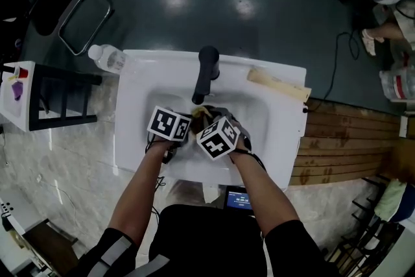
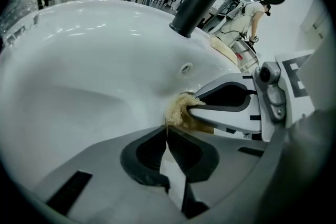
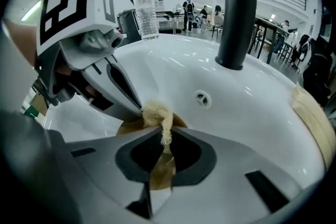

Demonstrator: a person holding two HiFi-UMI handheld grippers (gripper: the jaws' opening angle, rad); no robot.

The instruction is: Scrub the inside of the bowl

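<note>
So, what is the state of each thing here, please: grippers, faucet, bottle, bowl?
Left gripper: jaws shut, tips beside the scrubber.
Right gripper: shut on a strand of it.
Faucet: no water running.
Bottle: upright on the sink rim.
Bowl: in the sink, under both grippers.

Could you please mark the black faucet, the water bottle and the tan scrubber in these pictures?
Black faucet [image 1: 207, 73]: head view, middle of its neck.
Water bottle [image 1: 108, 59]: head view, its clear body.
Tan scrubber [image 3: 156, 113]: right gripper view, its fibrous clump.

Dim overall, fisheye edges — dark vignette
</note>
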